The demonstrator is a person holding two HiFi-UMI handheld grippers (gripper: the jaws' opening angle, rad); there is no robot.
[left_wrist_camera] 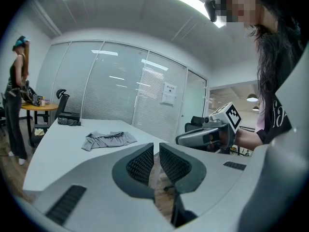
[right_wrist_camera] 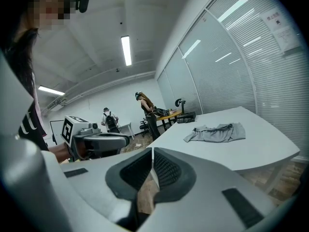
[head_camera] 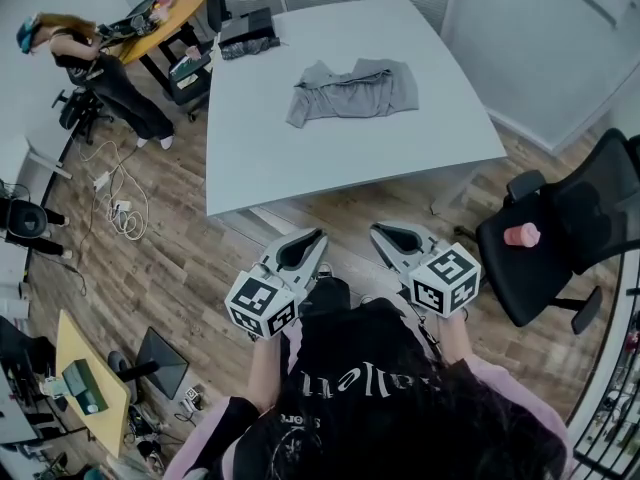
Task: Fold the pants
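Nearest, left gripper (head_camera: 319,234) is hovering barely parted and right gripper (head_camera: 378,230) pressed together, both empty, while pants (head_camera: 352,90) are lying bunched on the table (head_camera: 300,168), not neatly folded.

A white worktop (head_camera: 400,148) stands on a wood-plank floor (head_camera: 180,258) beside glass partition walls with blinds (left_wrist_camera: 111,86); a paper sheet (left_wrist_camera: 168,93) is stuck on one pane. A dark bundle (head_camera: 248,36) lies on the worktop's far corner. To the right sits a black office chair (head_camera: 580,218) with a small pink object (head_camera: 521,235) on its seat. At the far left a person in dark clothes (head_camera: 100,63) stands at an orange-topped table (head_camera: 165,23). White cables (head_camera: 122,216) trail across the floor. Nearer, a small yellow table (head_camera: 75,353) carries a green device (head_camera: 85,388). Another person with a backpack (right_wrist_camera: 110,120) stands in the background under ceiling light strips (right_wrist_camera: 125,50).
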